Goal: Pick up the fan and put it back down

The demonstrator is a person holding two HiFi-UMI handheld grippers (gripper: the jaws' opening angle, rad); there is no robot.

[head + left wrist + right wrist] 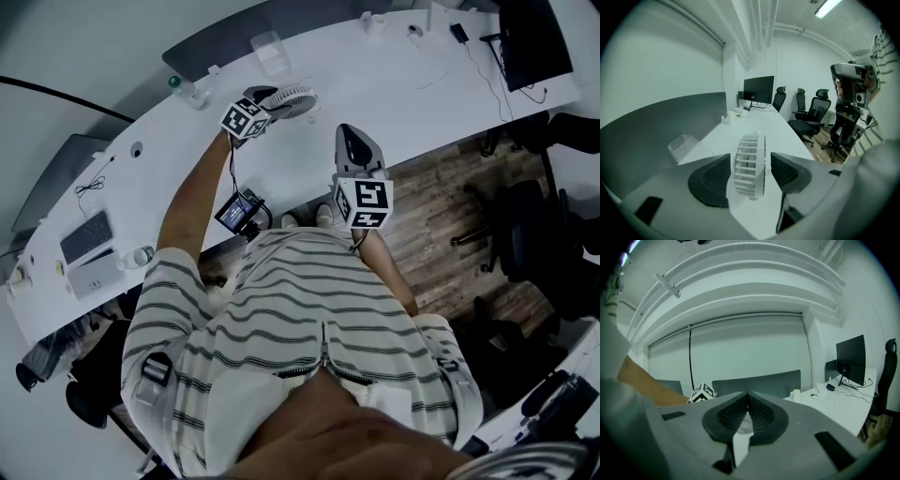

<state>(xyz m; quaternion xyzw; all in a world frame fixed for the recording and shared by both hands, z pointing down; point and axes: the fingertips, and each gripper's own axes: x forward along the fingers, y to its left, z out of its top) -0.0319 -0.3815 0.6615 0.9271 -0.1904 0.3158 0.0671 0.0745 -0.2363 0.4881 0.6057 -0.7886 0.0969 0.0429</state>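
Fan (750, 166) upright, edge-on between left gripper (751, 157) jaws, front seemingly leftward

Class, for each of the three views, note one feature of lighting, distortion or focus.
Head view: the desk edge bows, fisheye distortion. Left gripper view: the ceiling light glares, the fan is sharp. Right gripper view: black vignetted corners, bluish cast.

The long white desk (412, 84) carries a fan (289, 97), a clear tub (270, 52) and a monitor (534, 42).
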